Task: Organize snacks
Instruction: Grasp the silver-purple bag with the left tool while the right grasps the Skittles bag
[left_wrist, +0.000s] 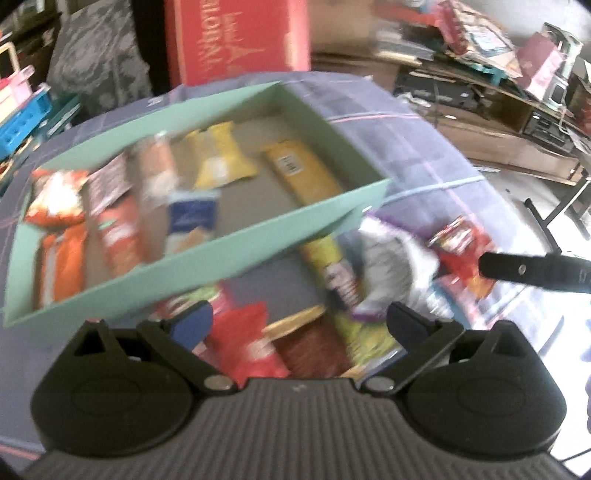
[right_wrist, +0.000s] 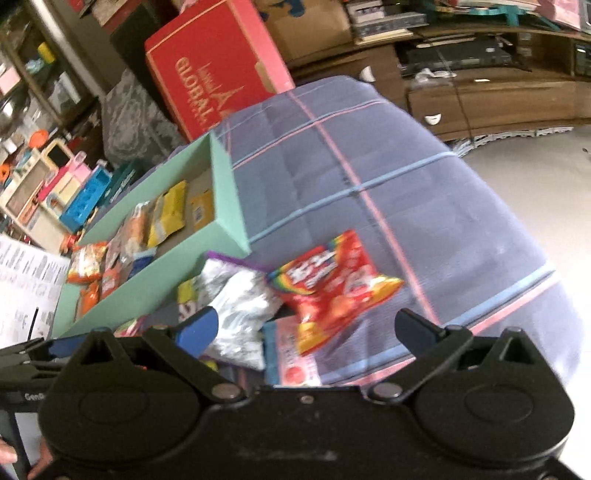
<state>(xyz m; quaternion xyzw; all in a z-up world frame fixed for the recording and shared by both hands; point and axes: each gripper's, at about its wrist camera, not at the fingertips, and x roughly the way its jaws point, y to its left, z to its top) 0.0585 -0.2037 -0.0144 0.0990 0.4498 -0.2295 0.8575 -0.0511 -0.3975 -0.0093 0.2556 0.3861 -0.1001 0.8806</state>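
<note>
Both my tongs, left and right, gape wide and empty above loose snack packets beside the green tray.

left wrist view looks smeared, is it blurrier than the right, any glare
Left wrist view: motion blur smears the snack packets in the mint-green cardboard box; print unreadable. Right wrist view: sharper, the red rainbow candy bag is fairly crisp; bright washout at the right edge.

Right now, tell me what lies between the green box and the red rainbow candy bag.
A crinkled silver packet with purple edging lies between the green box and the red rainbow candy bag, overlapping the bag's edge; the right wrist view shows it best.
</note>
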